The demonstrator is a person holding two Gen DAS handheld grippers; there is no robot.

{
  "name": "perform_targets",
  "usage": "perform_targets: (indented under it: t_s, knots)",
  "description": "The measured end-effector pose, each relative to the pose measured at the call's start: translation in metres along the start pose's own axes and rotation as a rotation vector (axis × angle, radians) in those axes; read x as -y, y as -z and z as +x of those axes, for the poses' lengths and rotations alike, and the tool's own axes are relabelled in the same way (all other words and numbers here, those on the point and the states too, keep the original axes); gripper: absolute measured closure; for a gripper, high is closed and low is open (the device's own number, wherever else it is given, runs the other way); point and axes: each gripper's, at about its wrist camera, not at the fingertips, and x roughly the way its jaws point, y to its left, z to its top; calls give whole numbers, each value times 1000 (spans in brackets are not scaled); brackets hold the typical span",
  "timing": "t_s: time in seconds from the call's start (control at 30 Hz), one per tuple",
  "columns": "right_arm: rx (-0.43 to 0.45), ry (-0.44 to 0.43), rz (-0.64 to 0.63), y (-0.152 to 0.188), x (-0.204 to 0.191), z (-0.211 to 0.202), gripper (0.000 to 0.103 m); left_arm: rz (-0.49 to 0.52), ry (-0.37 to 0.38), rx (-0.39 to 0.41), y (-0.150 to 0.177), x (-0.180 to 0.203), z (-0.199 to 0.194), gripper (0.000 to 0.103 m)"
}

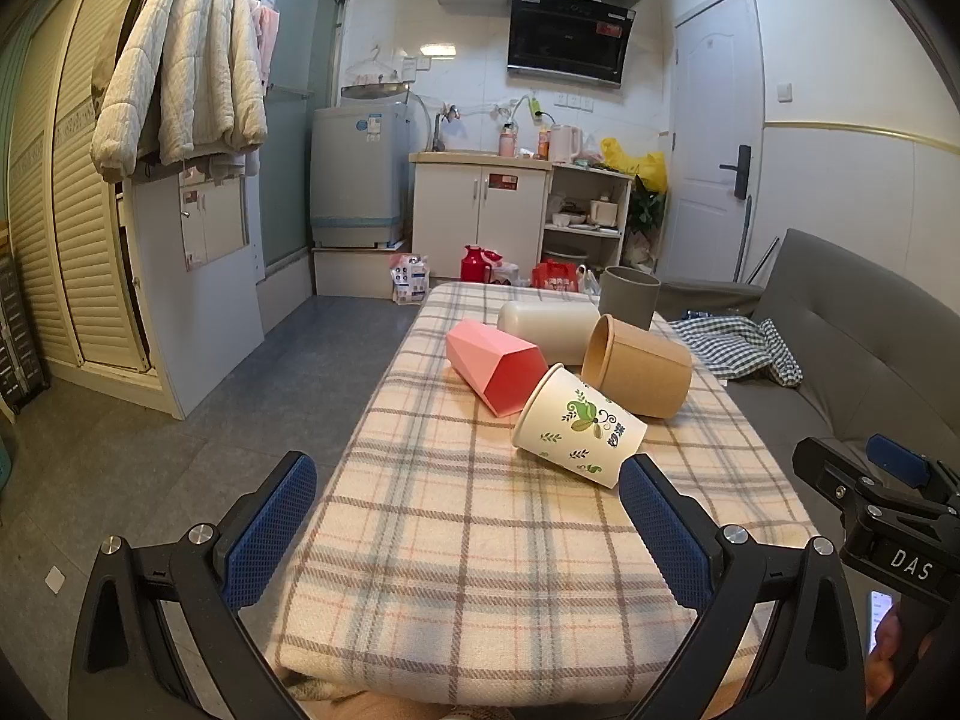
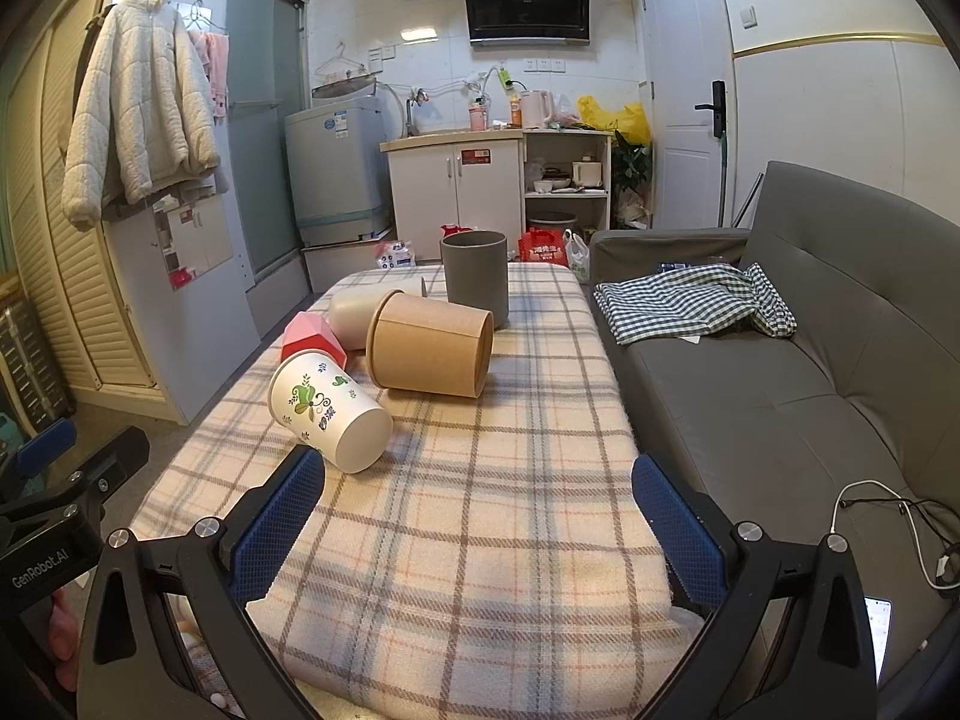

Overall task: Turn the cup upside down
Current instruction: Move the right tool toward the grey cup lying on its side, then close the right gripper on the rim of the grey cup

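Observation:
Several cups lie on the plaid-covered table (image 1: 468, 540). A white paper cup with green leaf print (image 1: 579, 426) lies on its side nearest me; it also shows in the right wrist view (image 2: 330, 408). Behind it lie a pink faceted cup (image 1: 495, 363), a brown paper cup (image 1: 636, 366) and a cream cup (image 1: 549, 324). A grey cup (image 1: 627, 297) stands upright at the far end. My left gripper (image 1: 468, 510) is open and empty, just short of the white cup. My right gripper (image 2: 477, 504) is open and empty, to the white cup's right.
A grey sofa (image 2: 780, 396) with a checked cloth (image 2: 690, 300) runs along the table's right side. A white cable (image 2: 888, 516) and a phone (image 2: 876, 630) lie on the sofa near me. Floor lies to the left, kitchen cabinets (image 1: 480, 210) beyond.

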Motion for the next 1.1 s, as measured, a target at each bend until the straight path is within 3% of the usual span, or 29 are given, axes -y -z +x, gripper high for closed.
perform_targets:
  t_s: [0.43,0.63,0.87,1.1]
  knots:
    - [-8,0,2,5,5,8,0,-16,4,-32,-8,-6,15,0]
    - [-60,-17,-13,-9,2,25,0,3,20,-139,-24,-2,33,0]
    - [-124,-18,-17,-60,8,64,0,19,22,-223,-67,4,74,0]
    - [-174,-18,2,-123,18,142,0,43,-25,-229,-120,8,137,0]
